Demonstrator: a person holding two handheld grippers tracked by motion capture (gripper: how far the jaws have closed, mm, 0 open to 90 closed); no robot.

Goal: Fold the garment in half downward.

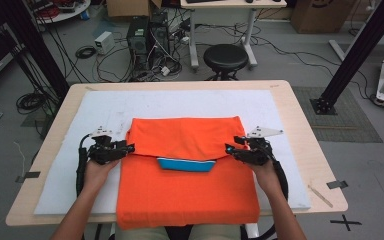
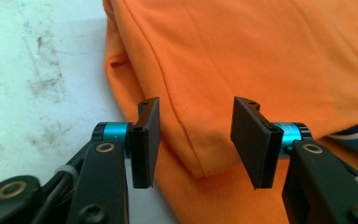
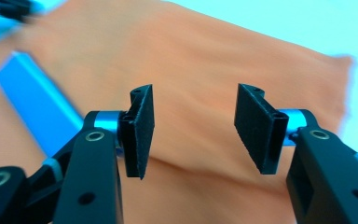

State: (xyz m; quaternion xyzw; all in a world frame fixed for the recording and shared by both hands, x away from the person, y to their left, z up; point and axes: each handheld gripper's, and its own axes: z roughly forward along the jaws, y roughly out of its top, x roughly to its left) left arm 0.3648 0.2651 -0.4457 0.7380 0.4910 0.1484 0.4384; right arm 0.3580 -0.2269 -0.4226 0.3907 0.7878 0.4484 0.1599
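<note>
Lying folded on the white mat over the tabletop, the orange shirt has its upper part doubled down, a blue collar peeking out beneath; the left claw and right claw sit at the fold's two ends, both half open, gripping nothing

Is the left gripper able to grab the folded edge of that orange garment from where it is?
Probably yes. The left gripper has its jaws apart, with the folded edge of the orange garment right between them, and nothing blocks the way.
</note>
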